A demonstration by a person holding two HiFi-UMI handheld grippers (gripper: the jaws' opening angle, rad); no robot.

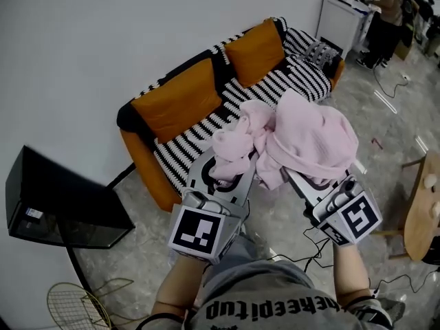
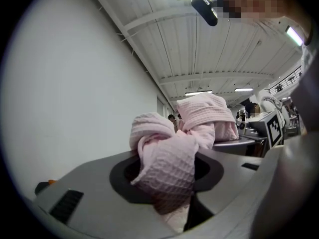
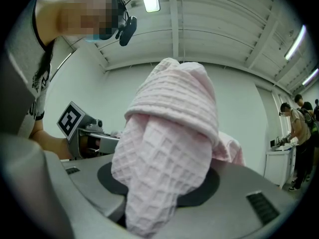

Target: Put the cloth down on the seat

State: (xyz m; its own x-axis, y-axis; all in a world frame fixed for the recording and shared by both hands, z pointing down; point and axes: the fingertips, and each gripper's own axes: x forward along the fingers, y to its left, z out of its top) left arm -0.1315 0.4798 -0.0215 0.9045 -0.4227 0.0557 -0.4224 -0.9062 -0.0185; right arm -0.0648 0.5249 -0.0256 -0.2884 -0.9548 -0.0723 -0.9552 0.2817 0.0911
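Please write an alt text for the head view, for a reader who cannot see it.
A person holds a bunched pink cloth in the air with the left gripper and the right gripper, each with its jaws closed on it. Beyond it stands a black-and-white striped sofa with orange cushions.

The cloth covers the jaw tips of the left gripper and the right gripper in the head view, and hides part of the sofa seat. In both gripper views it blocks most of the scene ahead. The wire basket is cut off at the bottom edge, and the wooden stool at the right edge.
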